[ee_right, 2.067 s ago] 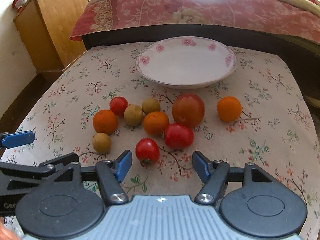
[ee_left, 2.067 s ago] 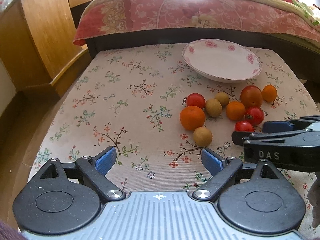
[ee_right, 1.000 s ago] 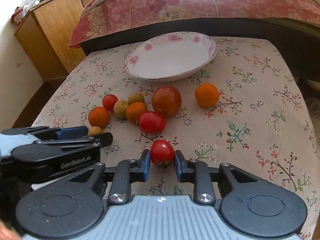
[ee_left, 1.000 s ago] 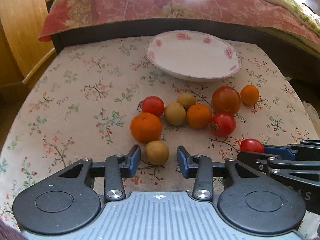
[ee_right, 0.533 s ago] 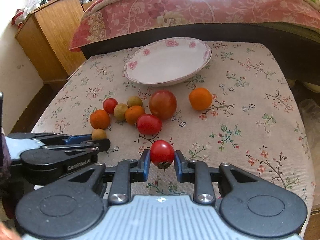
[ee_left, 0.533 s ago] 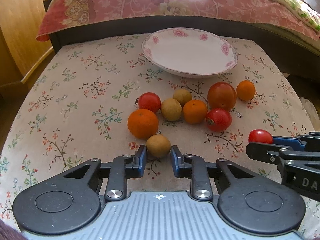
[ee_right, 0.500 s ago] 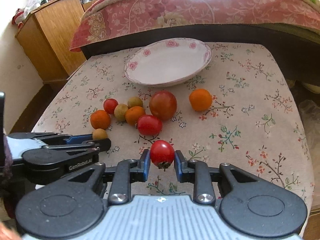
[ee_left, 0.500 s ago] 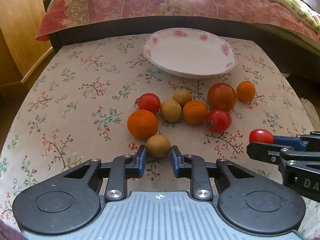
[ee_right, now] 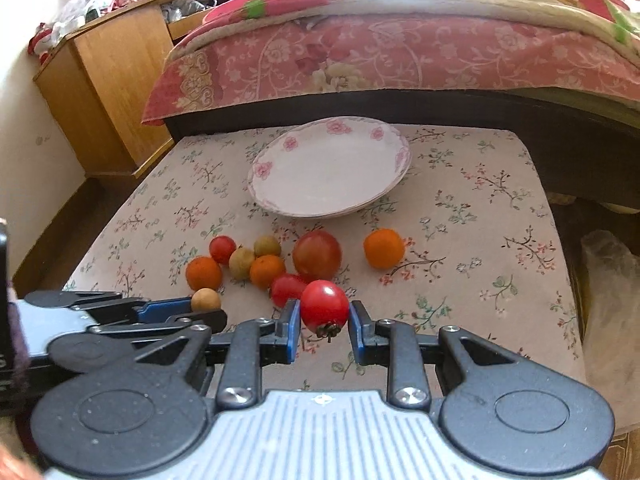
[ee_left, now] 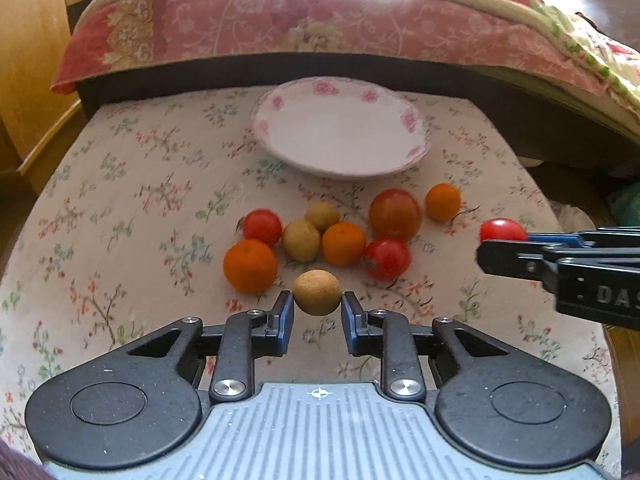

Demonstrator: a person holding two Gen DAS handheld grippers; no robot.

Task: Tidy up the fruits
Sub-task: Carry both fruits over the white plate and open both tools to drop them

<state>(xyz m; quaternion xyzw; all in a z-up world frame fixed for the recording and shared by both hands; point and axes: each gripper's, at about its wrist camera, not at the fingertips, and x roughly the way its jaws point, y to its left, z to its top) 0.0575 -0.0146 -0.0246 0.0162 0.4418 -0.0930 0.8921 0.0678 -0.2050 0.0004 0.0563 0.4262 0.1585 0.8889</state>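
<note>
Between the left gripper (ee_left: 317, 312) jaws sits a small tan round fruit (ee_left: 317, 292), pinched on both sides and lifted a bit off the flowery counter (ee_left: 120, 208). Those jaws have just been closing on it, now narrow and snug. Same deal on the other side: the right gripper (ee_right: 324, 325) has a red cherry tomato (ee_right: 324, 307) clamped in its jaws, stem end hanging down, up off the cloth. Rest of the fruit is bunched on the counter in front of the white plate (ee_right: 280, 148) with pink flowers: a big tomato (ee_right: 317, 255), oranges, two more tan ones, two small tomatoes. One orange (ee_right: 383, 254) sits apart to the right. Plate has nothing in it.
</note>
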